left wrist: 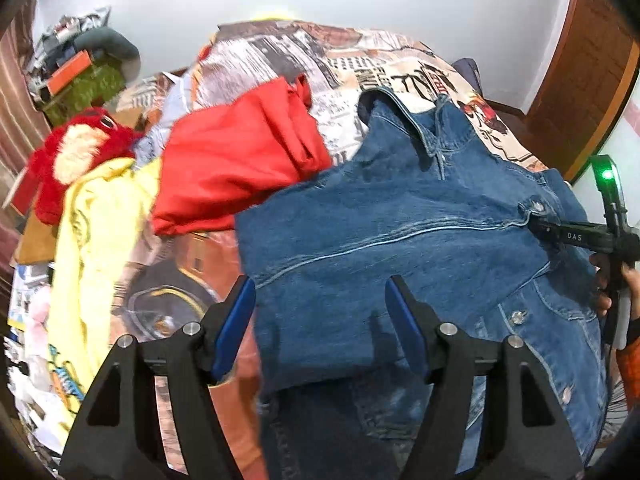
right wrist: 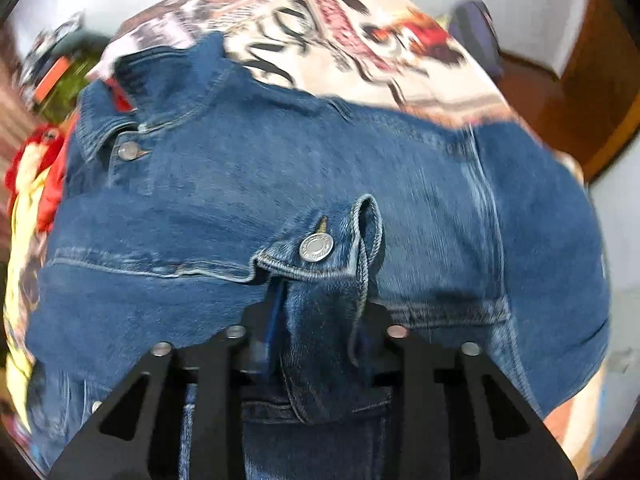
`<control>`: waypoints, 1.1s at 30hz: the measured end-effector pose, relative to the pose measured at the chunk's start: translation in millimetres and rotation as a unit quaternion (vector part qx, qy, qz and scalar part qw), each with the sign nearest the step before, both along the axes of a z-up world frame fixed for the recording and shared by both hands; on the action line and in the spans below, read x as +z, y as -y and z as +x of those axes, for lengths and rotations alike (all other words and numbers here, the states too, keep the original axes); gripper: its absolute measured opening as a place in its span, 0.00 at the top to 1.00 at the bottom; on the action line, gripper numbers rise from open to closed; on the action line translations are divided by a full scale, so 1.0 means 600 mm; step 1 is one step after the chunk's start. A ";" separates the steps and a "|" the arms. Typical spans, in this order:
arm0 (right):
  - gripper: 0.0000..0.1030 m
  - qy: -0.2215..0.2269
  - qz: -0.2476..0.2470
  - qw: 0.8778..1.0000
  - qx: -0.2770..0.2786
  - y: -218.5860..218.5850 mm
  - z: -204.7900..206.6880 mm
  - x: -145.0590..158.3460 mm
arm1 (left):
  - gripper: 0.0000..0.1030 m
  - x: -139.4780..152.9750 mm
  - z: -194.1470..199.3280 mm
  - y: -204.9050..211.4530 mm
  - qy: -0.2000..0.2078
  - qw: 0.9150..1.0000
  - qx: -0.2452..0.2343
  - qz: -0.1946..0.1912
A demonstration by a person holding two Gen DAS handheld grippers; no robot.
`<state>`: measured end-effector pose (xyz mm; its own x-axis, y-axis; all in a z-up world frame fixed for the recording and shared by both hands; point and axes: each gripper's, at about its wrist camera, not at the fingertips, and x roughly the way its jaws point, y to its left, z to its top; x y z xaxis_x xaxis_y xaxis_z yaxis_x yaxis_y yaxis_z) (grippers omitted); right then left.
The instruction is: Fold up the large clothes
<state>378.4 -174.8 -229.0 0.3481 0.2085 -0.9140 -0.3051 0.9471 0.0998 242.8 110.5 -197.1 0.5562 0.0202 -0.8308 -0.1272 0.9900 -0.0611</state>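
Two risks show in the left wrist view: the left gripper (left wrist: 320, 320) hovers with fingers spread over the denim jacket (left wrist: 400, 232) on the bed (left wrist: 360, 60), so a fold could drag; a red garment (left wrist: 240, 160) crowds its edge. Right wrist view: the right gripper (right wrist: 320, 320) pinches a buttoned cuff (right wrist: 316, 248), which might slip.

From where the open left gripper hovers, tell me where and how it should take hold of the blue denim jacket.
Grip the blue denim jacket at its free left edge, just ahead of the left gripper, coming in low from the left side. That edge lies flat on the printed bedspread with nothing on it, while the right gripper already pinches the buttoned cuff opposite.
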 end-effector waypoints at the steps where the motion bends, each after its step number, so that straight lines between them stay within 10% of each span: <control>1: 0.80 0.011 -0.005 1.000 0.006 -0.001 -0.002 0.009 | 0.36 -0.005 0.003 0.003 -0.002 1.000 -0.003 -0.004; 9: 0.81 0.116 0.017 0.993 0.005 0.030 -0.014 0.117 | 0.35 -0.074 0.038 0.029 -0.058 0.998 -0.025 -0.012; 20: 0.71 0.018 -0.032 0.999 -0.009 0.014 0.013 0.002 | 0.29 -0.085 0.033 0.020 -0.037 0.999 -0.010 -0.038; 33: 0.64 0.090 0.004 0.995 -0.034 0.101 -0.028 0.142 | 0.29 0.018 0.047 0.040 0.053 0.998 -0.017 0.000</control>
